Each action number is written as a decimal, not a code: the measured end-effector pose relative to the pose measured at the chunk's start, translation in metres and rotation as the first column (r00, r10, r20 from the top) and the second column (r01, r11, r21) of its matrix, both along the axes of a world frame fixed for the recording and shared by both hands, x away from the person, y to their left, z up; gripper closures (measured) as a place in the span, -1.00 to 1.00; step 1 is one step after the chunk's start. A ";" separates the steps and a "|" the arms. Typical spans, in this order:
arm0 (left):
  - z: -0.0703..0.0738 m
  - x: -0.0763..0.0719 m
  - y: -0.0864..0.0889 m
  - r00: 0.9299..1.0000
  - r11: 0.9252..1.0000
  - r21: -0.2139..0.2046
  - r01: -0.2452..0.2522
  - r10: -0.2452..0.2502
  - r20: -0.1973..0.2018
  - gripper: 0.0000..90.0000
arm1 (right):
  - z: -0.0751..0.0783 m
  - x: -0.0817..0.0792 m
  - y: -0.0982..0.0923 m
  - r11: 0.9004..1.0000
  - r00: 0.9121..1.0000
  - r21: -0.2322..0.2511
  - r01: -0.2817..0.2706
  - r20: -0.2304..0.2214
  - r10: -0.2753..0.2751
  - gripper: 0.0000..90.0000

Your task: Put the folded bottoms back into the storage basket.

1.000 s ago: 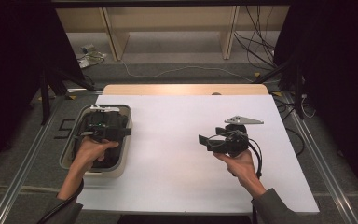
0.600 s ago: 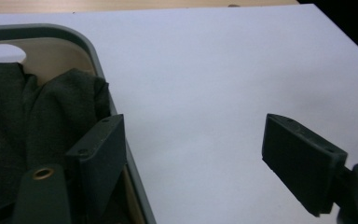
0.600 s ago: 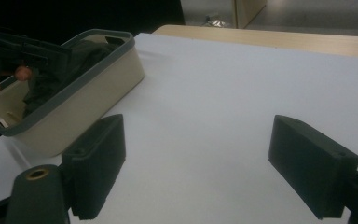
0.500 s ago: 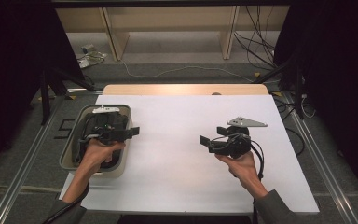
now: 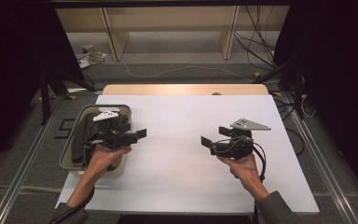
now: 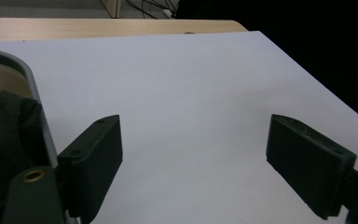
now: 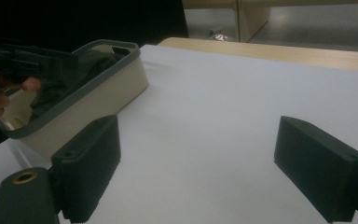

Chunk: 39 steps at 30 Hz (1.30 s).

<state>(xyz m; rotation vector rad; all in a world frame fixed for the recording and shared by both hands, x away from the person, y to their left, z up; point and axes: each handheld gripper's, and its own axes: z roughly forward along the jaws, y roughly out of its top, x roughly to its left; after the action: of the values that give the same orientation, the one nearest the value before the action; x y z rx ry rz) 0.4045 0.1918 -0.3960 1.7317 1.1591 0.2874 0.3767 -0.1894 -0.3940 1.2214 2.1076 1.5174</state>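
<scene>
1. The dark cloth is what I am working toward. It lies bunched inside the beige tub at the left edge of the counter. In the left gripper view I see a fold of this cloth pressed against the tub's grey rim.

2. I judge it soft, light and limp. It should sag and drape when lifted, and it will not slip much on rubbery pads. Nothing about it looks fragile.

3. I would pinch a raised fold near the top of the heap, not the flat part against the wall. A thick bunch gives the pads more to bite on. A thin edge might pull free.

4. The tub looks light as well, so a snagged cloth could drag it along the counter.

5. My left hand-held gripper hovers over the tub's inner edge, pointing toward mid-counter. Its jaws have just been opening and stand wide, with nothing between them.

6. My right hand-held gripper hangs over the bare right half of the counter, well apart from the tub. Its jaws have also just been opening. They are wide and empty, facing the tub.
</scene>
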 end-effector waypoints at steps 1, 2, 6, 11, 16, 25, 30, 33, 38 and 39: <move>0.000 0.000 0.000 1.000 1.000 0.000 0.000 0.000 0.000 -0.60 | 0.000 0.000 0.000 1.000 1.000 0.000 0.000 0.000 0.000 -0.66; -0.001 -0.001 -0.002 1.000 1.000 0.001 0.003 -0.003 0.007 -0.60 | 0.000 0.000 0.000 1.000 1.000 0.000 0.000 0.001 0.000 -0.66; -0.004 -0.006 -0.009 1.000 0.999 -0.043 0.017 -0.016 0.022 -0.59 | -0.001 -0.002 -0.001 1.000 1.000 0.000 -0.009 0.005 0.009 -0.66; -0.008 -0.011 -0.017 0.999 0.998 -0.049 0.036 -0.034 0.034 -0.59 | -0.001 -0.004 -0.003 1.000 1.000 0.002 -0.009 0.012 0.009 -0.66; -0.011 -0.017 -0.021 0.997 0.996 -0.067 0.051 -0.047 0.060 -0.60 | -0.002 -0.007 -0.006 1.000 1.000 0.007 -0.010 0.028 0.010 -0.66; -0.017 -0.026 -0.025 0.992 0.995 -0.056 0.088 -0.083 0.096 -0.60 | -0.004 -0.014 -0.010 1.000 0.999 0.015 -0.022 0.043 0.022 -0.66; -0.018 -0.034 -0.028 0.984 0.992 -0.058 0.116 -0.107 0.139 -0.60 | -0.004 -0.019 -0.013 0.999 0.998 0.023 -0.027 0.063 0.026 -0.67; -0.020 -0.037 -0.029 0.981 0.990 -0.062 0.126 -0.115 0.154 -0.60 | -0.005 -0.021 -0.015 0.999 0.997 0.023 -0.026 0.076 0.024 -0.67; -0.026 -0.043 -0.034 0.973 0.984 -0.055 0.167 -0.155 0.173 -0.62 | -0.009 -0.028 -0.019 1.000 0.995 0.021 -0.021 0.099 0.019 -0.66; -0.026 -0.043 -0.034 0.973 0.984 -0.055 0.167 -0.155 0.173 -0.62 | -0.009 -0.028 -0.019 1.000 0.995 0.021 -0.021 0.099 0.019 -0.66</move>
<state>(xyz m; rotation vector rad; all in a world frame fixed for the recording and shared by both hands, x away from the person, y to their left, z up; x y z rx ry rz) 0.3613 0.1580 -0.4219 1.6947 0.8915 0.2844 0.3491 -0.2081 -0.4029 1.1119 2.0506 1.5800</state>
